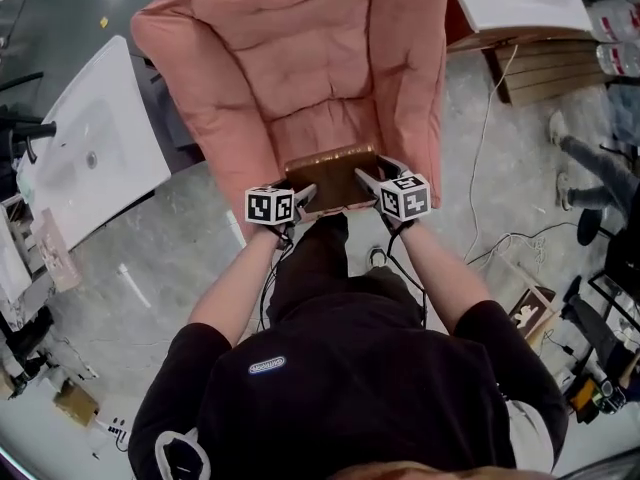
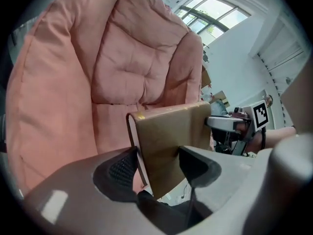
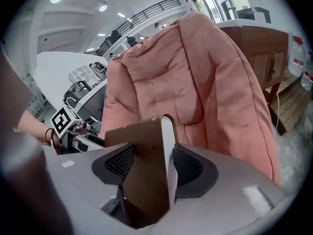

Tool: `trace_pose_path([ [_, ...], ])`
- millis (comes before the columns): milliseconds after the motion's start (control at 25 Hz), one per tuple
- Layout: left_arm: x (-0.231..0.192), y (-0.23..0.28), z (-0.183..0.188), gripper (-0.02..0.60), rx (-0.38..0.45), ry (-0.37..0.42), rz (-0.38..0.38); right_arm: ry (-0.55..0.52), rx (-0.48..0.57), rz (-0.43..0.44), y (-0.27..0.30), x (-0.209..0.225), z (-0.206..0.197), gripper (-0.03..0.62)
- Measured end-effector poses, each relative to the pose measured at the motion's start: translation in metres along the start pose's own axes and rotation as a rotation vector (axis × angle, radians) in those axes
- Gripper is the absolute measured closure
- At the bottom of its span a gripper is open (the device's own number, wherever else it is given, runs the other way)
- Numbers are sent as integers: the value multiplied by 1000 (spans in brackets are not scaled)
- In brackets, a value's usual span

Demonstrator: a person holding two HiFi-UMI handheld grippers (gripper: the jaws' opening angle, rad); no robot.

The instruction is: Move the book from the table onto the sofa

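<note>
- book (image 1: 333, 178) held flat between the two grippers, in front of the person, over the front of the pink sofa (image 1: 300, 58) seat; well apart from the white table (image 1: 100, 138) at left.
- left gripper (image 2: 157, 166): jaws pinching the book's left end, one ribbed pad on each cover, no gap seen on either side.
- right gripper (image 3: 146, 164): jaws clamped on the opposite end, pale page block showing beside one pad; jaws kept apart only by the book's thickness.
- two-sided hold judged deliberate: one grip per end keeps the covers shut and the book level, and stops any swinging or fanning open.
- both grippers angled down toward the cushion, marker cubes facing up in the head view; suits setting down on a soft, sloped seat.
- contact between book and cushion: cannot tell. left gripper view shows a strip of floor below the near edge, so that edge probably hangs past the cushion.
- task stage, judged: transfer almost complete, release not yet made.
- next move calls for: book laid flat, deep enough on the seat not to slide forward, then both jaws opened together.
- risk: uneven release could tip the book off the seat's front lip.
</note>
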State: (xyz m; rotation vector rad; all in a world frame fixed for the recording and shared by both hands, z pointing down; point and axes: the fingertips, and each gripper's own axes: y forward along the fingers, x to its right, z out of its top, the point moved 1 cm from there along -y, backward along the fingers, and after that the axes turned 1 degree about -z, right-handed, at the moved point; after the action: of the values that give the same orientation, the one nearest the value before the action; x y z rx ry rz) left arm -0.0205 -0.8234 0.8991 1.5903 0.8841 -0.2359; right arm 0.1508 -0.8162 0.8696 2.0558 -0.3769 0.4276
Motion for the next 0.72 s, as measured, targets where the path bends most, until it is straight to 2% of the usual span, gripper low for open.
trace_pose_path([
  [200, -12, 32, -8, 310, -50, -32, -18, 7, -34, -18, 21, 22, -15, 307],
  [440, -38, 59, -13, 310, -96, -46, 20, 34, -71, -20, 56, 40, -33, 312],
  [640, -60, 83, -16, 316, -118, -84, 35, 5, -121, -43, 84, 55, -43, 321],
  [720, -69, 90, -17, 316, -137, -76, 51, -6, -137, -52, 97, 60, -45, 324],
])
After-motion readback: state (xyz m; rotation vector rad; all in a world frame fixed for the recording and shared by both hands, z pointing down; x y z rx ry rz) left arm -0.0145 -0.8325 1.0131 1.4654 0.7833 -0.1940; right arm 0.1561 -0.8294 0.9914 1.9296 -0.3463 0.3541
